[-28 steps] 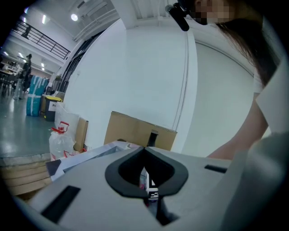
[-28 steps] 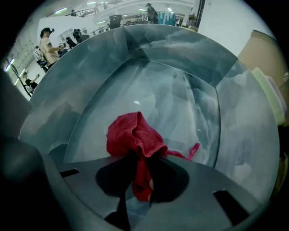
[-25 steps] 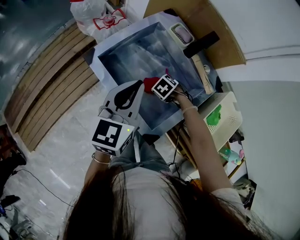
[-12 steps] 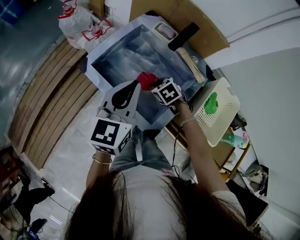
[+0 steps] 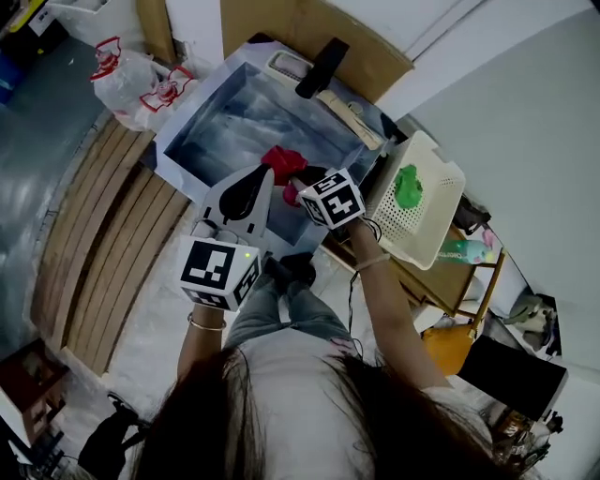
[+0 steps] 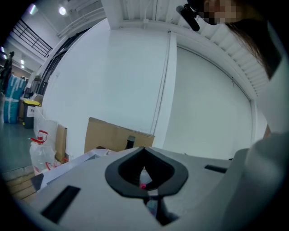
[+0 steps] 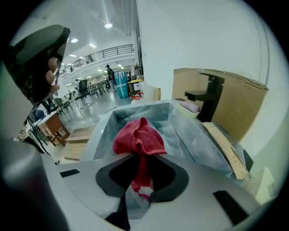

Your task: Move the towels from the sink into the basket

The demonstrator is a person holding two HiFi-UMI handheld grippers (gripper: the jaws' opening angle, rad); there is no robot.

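A red towel (image 5: pixel 284 161) hangs crumpled above the steel sink (image 5: pixel 202 112), pinched in my right gripper (image 5: pixel 292 183). In the right gripper view the towel (image 7: pixel 139 135) bunches over the jaws, its tail clamped between them (image 7: pixel 137 155), with the sink basin (image 7: pixel 101 131) below. The white perforated basket (image 5: pixel 433 225) stands to the right of the sink and holds a green towel (image 5: pixel 406 185). My left gripper (image 5: pixel 265 171) hovers just left of the red towel, jaws together and holding nothing; its own view (image 6: pixel 144 150) faces a white wall.
A black faucet (image 5: pixel 322 67), a soap dish (image 5: pixel 289 66) and a wooden board (image 5: pixel 347 111) line the sink's far rim. A plastic bag (image 5: pixel 131 80) sits to the left, above wooden floor slats (image 5: pixel 84 234). Cardboard (image 5: pixel 309 28) leans behind the sink.
My right gripper has risen with the red towel, lifting it up from the basin. The left gripper has risen slightly. The head view now shows more of the basket.
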